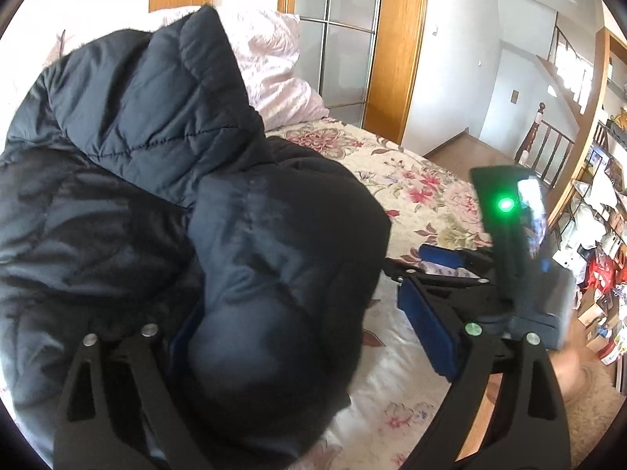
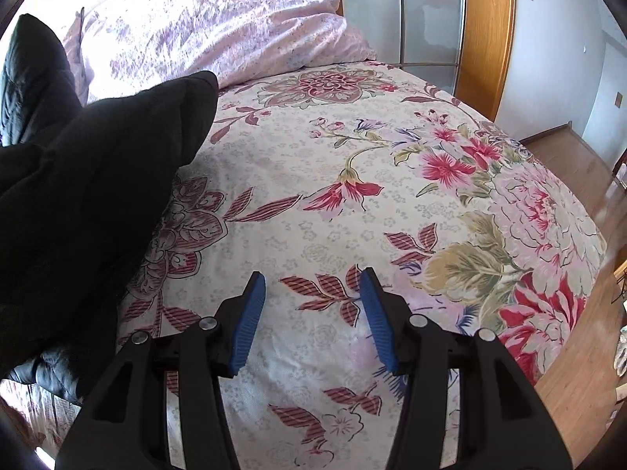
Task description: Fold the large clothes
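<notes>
The left gripper (image 1: 305, 337) stands wide around a bulging fold of the black padded jacket (image 1: 129, 149), apparently releasing it onto the bed (image 2: 352, 180), while the right gripper (image 2: 311, 313) hovers half-open and empty near the bed's edge.

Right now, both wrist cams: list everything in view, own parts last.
jacket: one, black, quilted, heaped on the bed's left side; a bulge of it lies between the left tongs' fingers
bedspread: one, cream with red and pink flowers, covers the bed
pillow: one, pale pink, at the bed's head
door: one, frosted glass in a wood frame, behind the bed
floor: wood, right of the bed
shelves: cluttered, far right in the left view
left tongs: black, blue pads, open wide
right tongs: black, blue pads, open, empty, over bare bedspread
</notes>
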A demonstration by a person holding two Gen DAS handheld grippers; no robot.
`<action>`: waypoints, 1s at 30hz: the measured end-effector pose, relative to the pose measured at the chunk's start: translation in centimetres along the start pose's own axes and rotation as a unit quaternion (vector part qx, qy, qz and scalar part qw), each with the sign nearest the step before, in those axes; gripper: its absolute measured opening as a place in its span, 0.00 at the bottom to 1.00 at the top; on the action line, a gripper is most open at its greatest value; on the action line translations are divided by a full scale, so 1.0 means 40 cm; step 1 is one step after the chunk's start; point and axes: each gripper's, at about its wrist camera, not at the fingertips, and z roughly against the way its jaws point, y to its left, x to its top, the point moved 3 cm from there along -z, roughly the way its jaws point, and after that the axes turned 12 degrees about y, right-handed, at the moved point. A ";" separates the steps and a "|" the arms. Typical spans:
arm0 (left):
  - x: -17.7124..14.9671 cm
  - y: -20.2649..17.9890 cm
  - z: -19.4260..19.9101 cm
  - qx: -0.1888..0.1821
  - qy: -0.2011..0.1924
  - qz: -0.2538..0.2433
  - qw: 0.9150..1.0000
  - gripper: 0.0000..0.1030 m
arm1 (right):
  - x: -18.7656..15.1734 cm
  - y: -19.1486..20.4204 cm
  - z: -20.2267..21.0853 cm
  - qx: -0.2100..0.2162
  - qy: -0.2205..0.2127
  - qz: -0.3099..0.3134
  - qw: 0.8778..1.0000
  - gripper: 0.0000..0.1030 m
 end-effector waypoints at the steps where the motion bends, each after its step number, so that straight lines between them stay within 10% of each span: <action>1: -0.001 0.003 0.022 0.000 0.000 0.001 1.000 0.90 | 0.000 0.000 0.000 0.000 0.000 0.000 1.000 0.51; 13: 0.036 0.195 0.280 0.020 -0.064 0.096 0.993 0.91 | -0.003 0.001 0.002 0.000 0.000 0.000 1.000 0.51; 30: 0.136 0.328 0.165 0.112 -0.045 0.146 0.982 0.90 | -0.007 0.006 0.004 -0.006 -0.001 0.010 1.000 0.51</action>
